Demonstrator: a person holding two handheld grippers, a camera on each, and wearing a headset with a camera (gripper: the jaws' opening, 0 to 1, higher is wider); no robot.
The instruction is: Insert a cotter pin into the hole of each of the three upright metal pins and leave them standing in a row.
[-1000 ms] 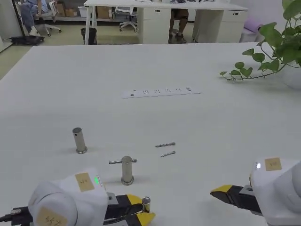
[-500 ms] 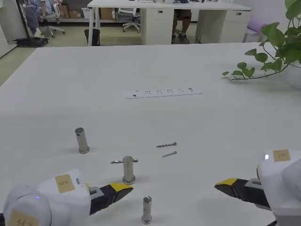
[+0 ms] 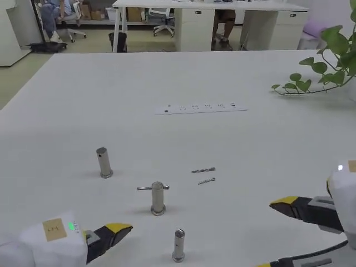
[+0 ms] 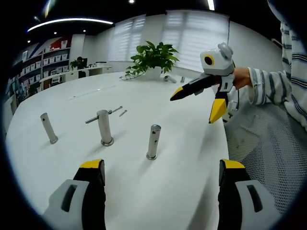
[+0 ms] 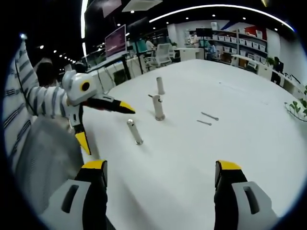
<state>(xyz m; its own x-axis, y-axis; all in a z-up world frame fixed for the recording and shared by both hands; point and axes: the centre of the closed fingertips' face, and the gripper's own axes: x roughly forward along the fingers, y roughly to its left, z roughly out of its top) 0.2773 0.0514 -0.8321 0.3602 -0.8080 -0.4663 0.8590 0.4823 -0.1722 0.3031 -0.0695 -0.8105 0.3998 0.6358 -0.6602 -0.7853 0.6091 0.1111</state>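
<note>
Just ahead of the released left tool (image 4: 160,165) stands the nearest metal pin (image 4: 153,142), with the right tool (image 5: 160,165) likewise released.

Head view: left tool (image 3: 114,233) cropped at bottom edge, one jaw out of frame; right tool (image 3: 267,235) cropped at right edge. Ahead of it, loose cotter pins (image 3: 204,175), detail too small to tell.

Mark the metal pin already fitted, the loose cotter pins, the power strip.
fitted metal pin (image 3: 158,199): head view, shaft.
loose cotter pins (image 3: 203,170): head view, farther pin's middle.
power strip (image 3: 201,108): head view, top face.
</note>
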